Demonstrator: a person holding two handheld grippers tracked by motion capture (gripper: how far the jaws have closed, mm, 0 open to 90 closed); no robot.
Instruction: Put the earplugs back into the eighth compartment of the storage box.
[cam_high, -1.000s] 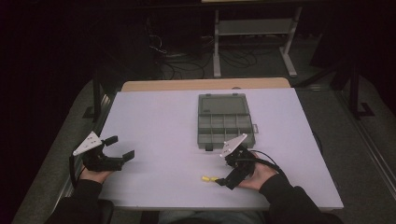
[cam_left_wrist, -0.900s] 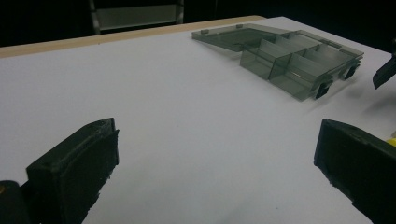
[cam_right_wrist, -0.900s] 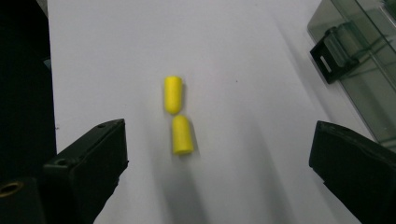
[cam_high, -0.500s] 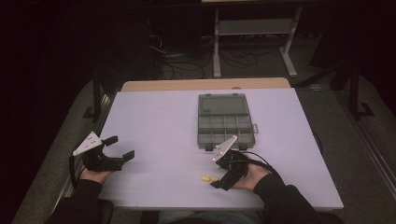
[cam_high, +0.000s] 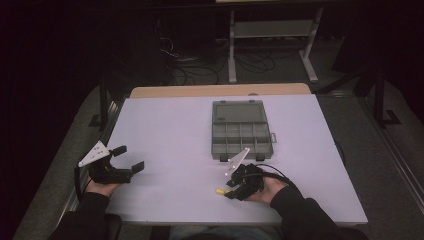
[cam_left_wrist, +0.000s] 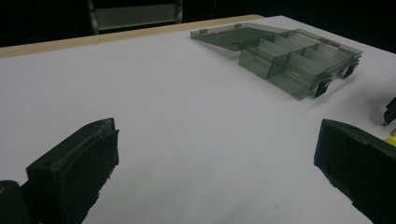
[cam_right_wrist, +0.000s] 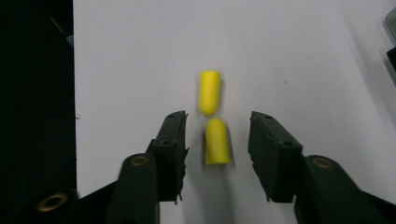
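The white table (cam_high: 165, 130) takes most of the high view, and its far edge touches a strip of light wood (cam_high: 220, 90). On the far right part of the table lies a grey transparent organizer box (cam_high: 241, 131) with its lid open flat behind it and its small compartments toward the person. The left gripper (cam_high: 127, 159) rests at the near left corner, held by the left hand (cam_high: 100, 186); its jaws stand wide apart with only bare table between them, and in the left gripper view the box is well ahead on the right. The right gripper (cam_high: 229, 189) is near the front edge, just before the box, held by the right hand (cam_high: 267, 187). Its jaws are partly apart and point down at the table. Two small yellow earplugs (cam_right_wrist: 212, 116) lie end to end; the nearer one (cam_right_wrist: 217, 141) is between the jaws but they do not touch it, and the farther one (cam_right_wrist: 209, 92) lies just beyond the jaw tips.
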